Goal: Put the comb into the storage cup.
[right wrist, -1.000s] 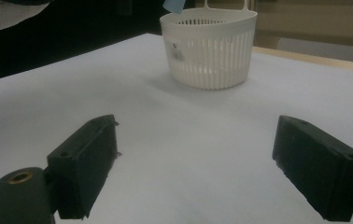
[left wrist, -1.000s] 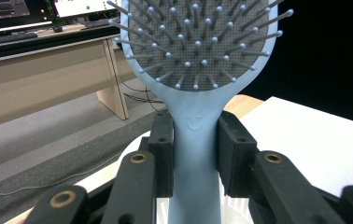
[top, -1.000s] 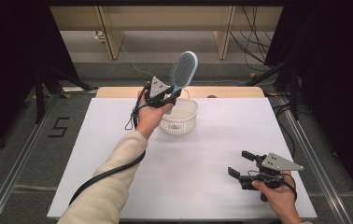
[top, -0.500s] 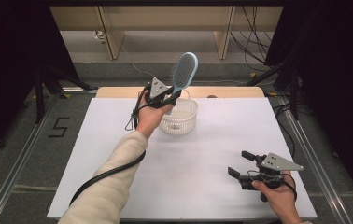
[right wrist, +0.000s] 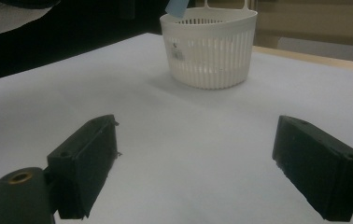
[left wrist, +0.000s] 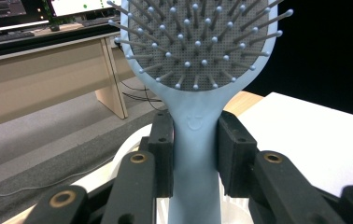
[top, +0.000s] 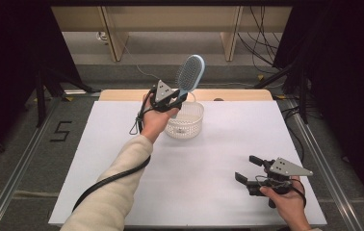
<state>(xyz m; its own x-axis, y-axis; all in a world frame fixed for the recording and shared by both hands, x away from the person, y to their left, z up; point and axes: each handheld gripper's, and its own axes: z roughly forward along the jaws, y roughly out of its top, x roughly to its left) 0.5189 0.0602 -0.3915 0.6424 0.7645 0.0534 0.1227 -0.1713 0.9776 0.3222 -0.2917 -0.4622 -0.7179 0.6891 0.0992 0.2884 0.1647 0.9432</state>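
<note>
A light blue hairbrush [top: 190, 72] is held up at the far middle of the table, its bristled head tilted up and to the right. My left gripper [top: 176, 99] is shut on its handle, just above the left rim of a white slatted basket [top: 186, 122]. In the left gripper view both black pads clamp the handle [left wrist: 194, 154] below the bristled head. My right gripper [top: 249, 169] stands open low over the near right of the table, nothing between its fingers. The right gripper view has the basket [right wrist: 208, 46] ahead, with the brush handle's tip [right wrist: 177, 8] over its rim.
The white table top [top: 122, 159] lies bare around the basket. A wooden strip [top: 238, 95] runs along its far edge. Desks and loose cables stand on the floor beyond. A black cable [top: 108, 178] trails from the left gripper along the forearm.
</note>
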